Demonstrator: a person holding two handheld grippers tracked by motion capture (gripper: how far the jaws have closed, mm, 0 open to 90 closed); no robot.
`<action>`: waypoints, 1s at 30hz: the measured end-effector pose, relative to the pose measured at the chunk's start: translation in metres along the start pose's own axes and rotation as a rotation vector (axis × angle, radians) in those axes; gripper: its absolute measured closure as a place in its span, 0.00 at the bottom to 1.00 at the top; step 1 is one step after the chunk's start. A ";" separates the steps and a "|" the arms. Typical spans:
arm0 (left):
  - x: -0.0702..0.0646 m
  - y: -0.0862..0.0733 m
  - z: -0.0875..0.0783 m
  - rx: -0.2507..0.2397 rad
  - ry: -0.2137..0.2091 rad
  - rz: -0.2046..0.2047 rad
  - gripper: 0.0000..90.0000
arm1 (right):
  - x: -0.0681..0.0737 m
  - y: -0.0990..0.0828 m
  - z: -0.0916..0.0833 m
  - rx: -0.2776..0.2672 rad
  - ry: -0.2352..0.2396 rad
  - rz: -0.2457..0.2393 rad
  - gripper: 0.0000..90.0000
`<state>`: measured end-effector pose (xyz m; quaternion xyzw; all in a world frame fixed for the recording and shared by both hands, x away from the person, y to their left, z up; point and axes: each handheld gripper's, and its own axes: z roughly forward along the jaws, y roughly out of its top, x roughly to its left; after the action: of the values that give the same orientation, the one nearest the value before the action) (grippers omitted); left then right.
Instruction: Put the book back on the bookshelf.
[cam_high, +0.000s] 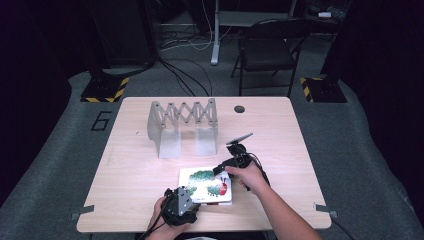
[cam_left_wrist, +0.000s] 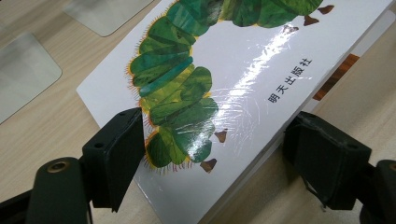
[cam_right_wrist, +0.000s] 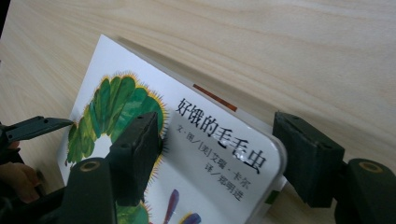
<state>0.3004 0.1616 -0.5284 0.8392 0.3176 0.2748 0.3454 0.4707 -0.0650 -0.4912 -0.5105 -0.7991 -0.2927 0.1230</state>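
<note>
Left gripper fingers spread, straddling near corner of caterpillar picture book; pads not pressing. Right gripper fingers spread astride title corner, one over cover, one beyond edge. Book lies flat on tabletop, in front of accordion rack. Close squarely on edge before you lift; keep cover from slipping.

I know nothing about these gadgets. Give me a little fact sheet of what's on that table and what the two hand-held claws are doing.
Main item: picture book with a green caterpillar on its white cover, lying flat
Left gripper: jaws straddle a book corner, one over the cover, one beside the edge
Right gripper: jaws straddle another corner, cover edge slightly raised
Behind: grey folding rack, standing apart from the book
Surface: light wooden table
</note>
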 end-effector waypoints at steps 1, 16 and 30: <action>0.000 0.000 0.000 0.000 0.000 -0.001 0.23 | 0.000 0.000 0.001 0.001 0.001 -0.013 0.38; 0.001 0.005 0.000 0.051 0.007 0.006 0.23 | -0.001 0.000 -0.004 -0.008 0.026 -0.020 0.46; 0.027 0.012 -0.013 0.114 -0.140 -0.101 0.21 | -0.006 -0.001 -0.004 0.005 0.051 0.006 0.48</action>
<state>0.3130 0.1798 -0.5048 0.8576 0.3499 0.1790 0.3318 0.4722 -0.0724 -0.4909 -0.5052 -0.7948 -0.3032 0.1454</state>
